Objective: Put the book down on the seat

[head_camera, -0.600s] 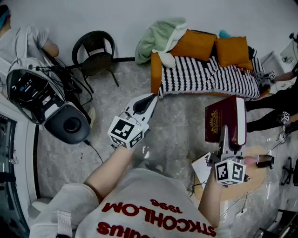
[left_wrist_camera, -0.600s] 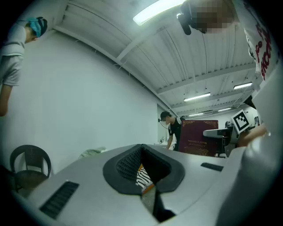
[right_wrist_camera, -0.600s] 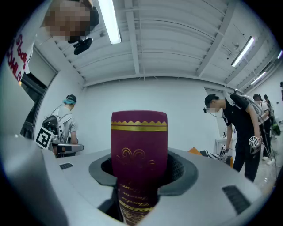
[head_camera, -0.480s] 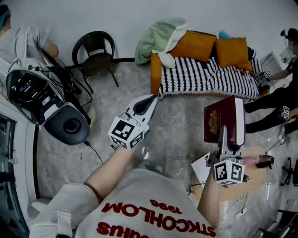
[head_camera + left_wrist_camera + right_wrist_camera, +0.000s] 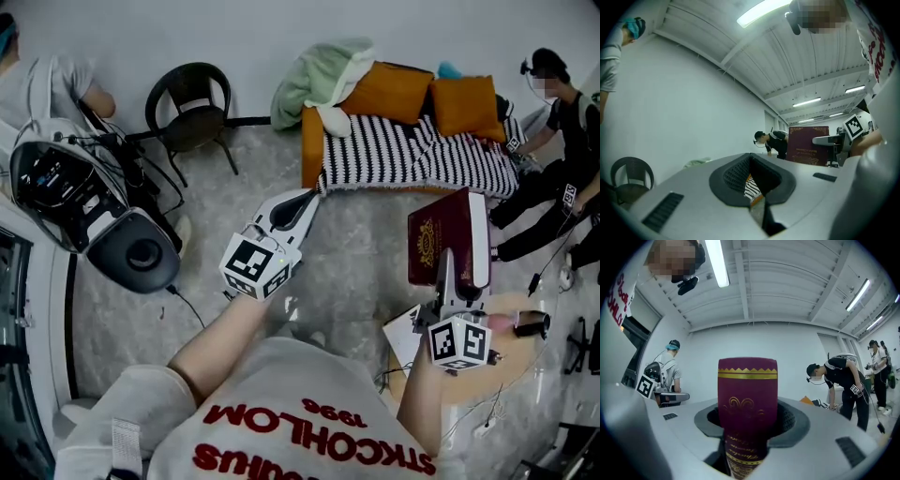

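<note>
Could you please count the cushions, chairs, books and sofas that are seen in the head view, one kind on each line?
Orange cushions: 2
Black chair: 1
Maroon book: 1
Sofa: 1
Total: 5

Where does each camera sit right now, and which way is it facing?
Head view: on the person's head, steeply down at the floor and striped sofa; shows both forearms, shirt, left tongs, right tongs gripping the book.
Left gripper view: on the left tongs, level toward the sofa, glimpsed between them; shirt at right.
Right gripper view: on the right tongs, level, along the book's spine to the far wall; shirt at upper left.
Shared: all three show the book; each gripper view catches the other tongs.
</note>
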{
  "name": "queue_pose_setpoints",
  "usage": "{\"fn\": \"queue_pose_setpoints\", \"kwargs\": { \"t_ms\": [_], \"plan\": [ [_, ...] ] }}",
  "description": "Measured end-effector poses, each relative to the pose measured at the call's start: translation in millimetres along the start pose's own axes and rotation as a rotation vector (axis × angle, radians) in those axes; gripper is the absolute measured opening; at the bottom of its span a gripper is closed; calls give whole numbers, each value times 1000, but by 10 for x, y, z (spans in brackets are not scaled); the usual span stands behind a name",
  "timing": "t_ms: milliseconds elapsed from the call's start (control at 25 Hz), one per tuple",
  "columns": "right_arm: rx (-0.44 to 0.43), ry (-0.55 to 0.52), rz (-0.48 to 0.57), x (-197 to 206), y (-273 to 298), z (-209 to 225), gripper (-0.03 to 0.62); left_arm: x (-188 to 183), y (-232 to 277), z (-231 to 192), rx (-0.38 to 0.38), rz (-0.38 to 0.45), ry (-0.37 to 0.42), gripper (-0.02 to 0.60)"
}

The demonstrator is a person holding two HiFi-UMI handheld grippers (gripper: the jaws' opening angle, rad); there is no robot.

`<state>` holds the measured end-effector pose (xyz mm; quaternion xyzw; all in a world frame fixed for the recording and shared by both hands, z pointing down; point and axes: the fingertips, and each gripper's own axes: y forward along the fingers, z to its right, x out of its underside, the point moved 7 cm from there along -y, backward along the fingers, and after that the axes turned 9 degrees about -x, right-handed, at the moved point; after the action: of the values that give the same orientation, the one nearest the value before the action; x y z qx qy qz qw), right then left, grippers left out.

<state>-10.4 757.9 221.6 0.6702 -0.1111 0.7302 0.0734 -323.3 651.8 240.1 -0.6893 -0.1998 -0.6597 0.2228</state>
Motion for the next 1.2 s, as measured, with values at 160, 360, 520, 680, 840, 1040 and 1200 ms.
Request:
{"fn": "queue_pose_setpoints", "kwargs": {
  "t_ms": [160,360,520,680,840,1040,1200],
  "plan": [
    [-5,-4,3,-19,6,22,241,-49,27,48,12,7,19,17],
    [-21,-19,16,-34,31,79,241,-49,101,144,20,13,47,17],
    [-32,-23,17,-47,50,200,241,-22,207,235,15,9,53,17],
    [-52,-25,27,-70,87,365,241,3,350,306,-4,13,43,15],
    [-63,-21,37,-61,80,477,241,15,420,389,-16,20,39,15],
    [-65,-19,39,-25,148,573,241,42,520,388,-20,20,41,17],
    [-68,-19,44,10,303,664,241,95,694,305,-26,19,40,15]
  ]
}}
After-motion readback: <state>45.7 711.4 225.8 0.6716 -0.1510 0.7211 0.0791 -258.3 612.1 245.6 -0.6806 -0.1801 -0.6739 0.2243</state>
